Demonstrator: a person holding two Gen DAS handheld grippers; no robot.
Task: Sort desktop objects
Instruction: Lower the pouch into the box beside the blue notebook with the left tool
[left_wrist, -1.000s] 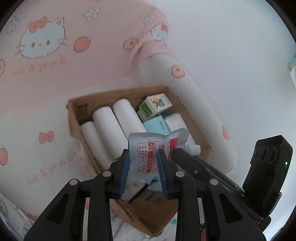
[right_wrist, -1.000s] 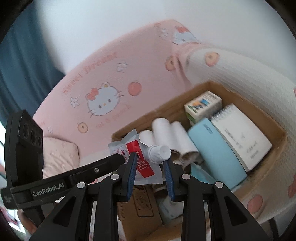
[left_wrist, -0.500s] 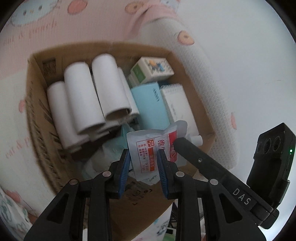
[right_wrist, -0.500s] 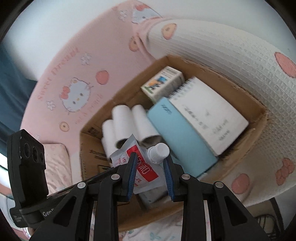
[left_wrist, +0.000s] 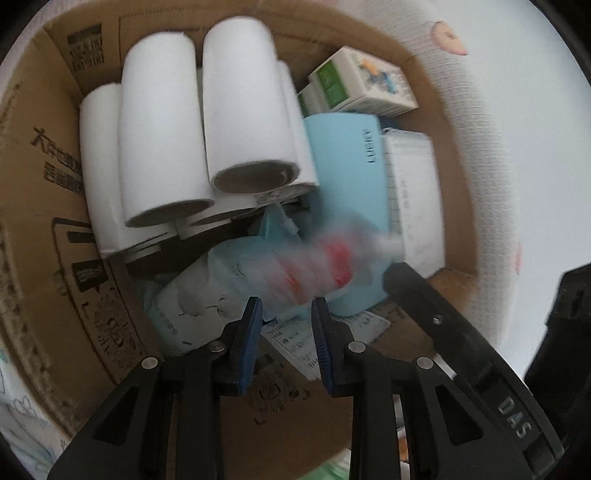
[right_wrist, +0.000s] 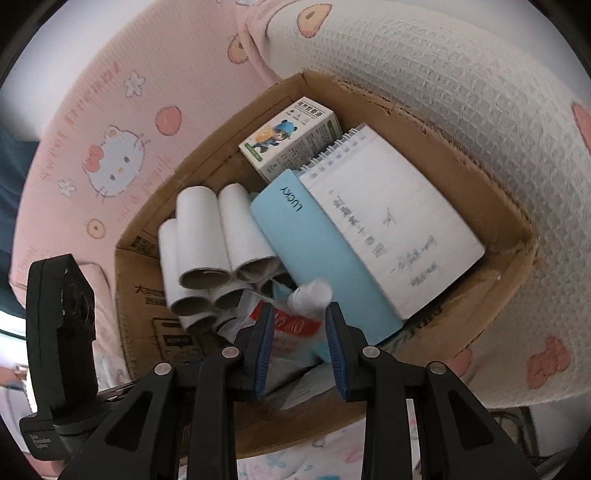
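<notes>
The pouch (left_wrist: 325, 266), held a moment ago, is dropped into the box (left_wrist: 33, 206). The left tongs (left_wrist: 286, 314) are closing, empty; the right tongs (right_wrist: 299, 325) hold nothing either.
</notes>
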